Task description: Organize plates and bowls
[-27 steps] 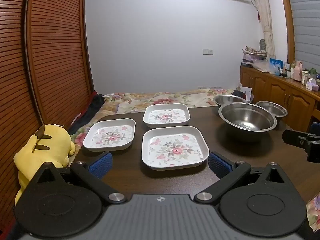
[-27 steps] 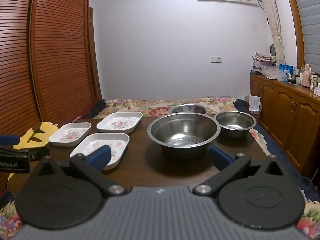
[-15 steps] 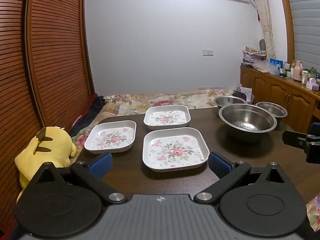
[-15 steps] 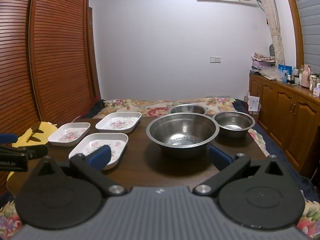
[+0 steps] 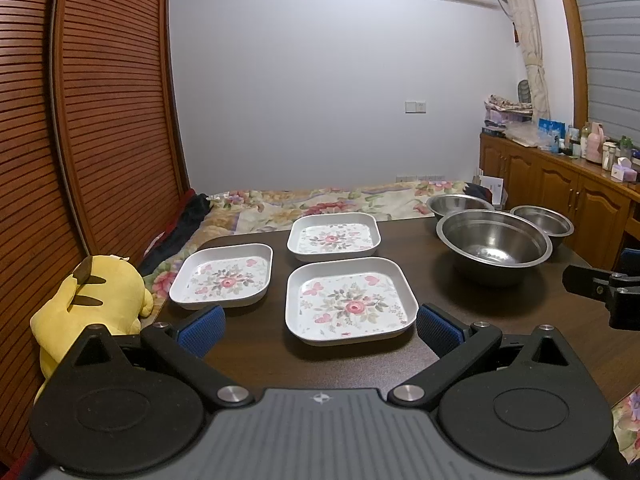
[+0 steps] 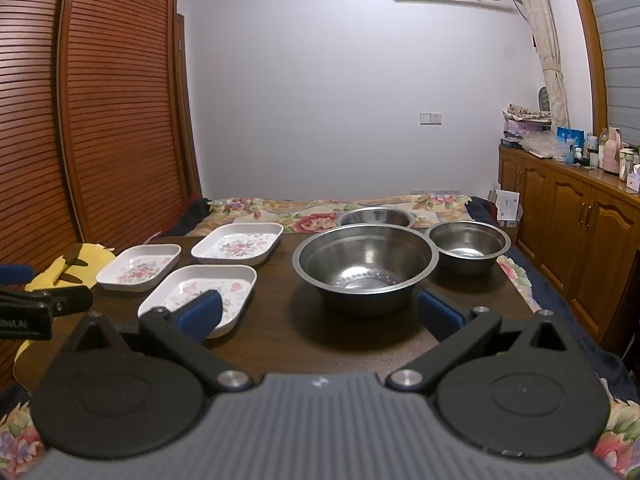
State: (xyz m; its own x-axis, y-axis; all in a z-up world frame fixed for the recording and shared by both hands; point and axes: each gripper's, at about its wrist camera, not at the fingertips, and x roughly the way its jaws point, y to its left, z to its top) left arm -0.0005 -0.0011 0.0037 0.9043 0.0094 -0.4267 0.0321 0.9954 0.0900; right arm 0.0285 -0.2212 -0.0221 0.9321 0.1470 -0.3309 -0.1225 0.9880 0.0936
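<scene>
From the left wrist view, the left claw (image 5: pixel 318 330) hangs wide apart and empty over the near edge of the dark desk (image 5: pixel 460 300), its blue pads (image 5: pixel 202 326) flanking the nearest floral plate (image 5: pixel 347 302). That plate lies flat between the pads without touching them. 2 more square floral plates lie flat farther on: the left plate (image 5: pixel 224 274) just beside it, and the far plate (image 5: pixel 334 237) behind it, all 3 apart from each other. To the right stand 3 steel bowls: the large bowl (image 5: pixel 494 246) in front, the back bowl (image 5: pixel 458 204) behind it, and the small bowl (image 5: pixel 544 222) at its right. A yellow plush toy (image 5: pixel 92 300) sits off the desk's left edge. The bed (image 5: pixel 320 200) with a floral cover lies beyond the desk.

From the right wrist view, the right claw (image 6: pixel 320 314) is also spread wide and holds nothing, its pads (image 6: pixel 440 314) at either side of the large bowl (image 6: pixel 366 266), which stands upright on the desk. The small bowl (image 6: pixel 466 246) stands at its right and the back bowl (image 6: pixel 376 216) behind. The 3 plates lie to the left, the nearest floral plate (image 6: pixel 232 284) partly hidden by the left pad.
</scene>
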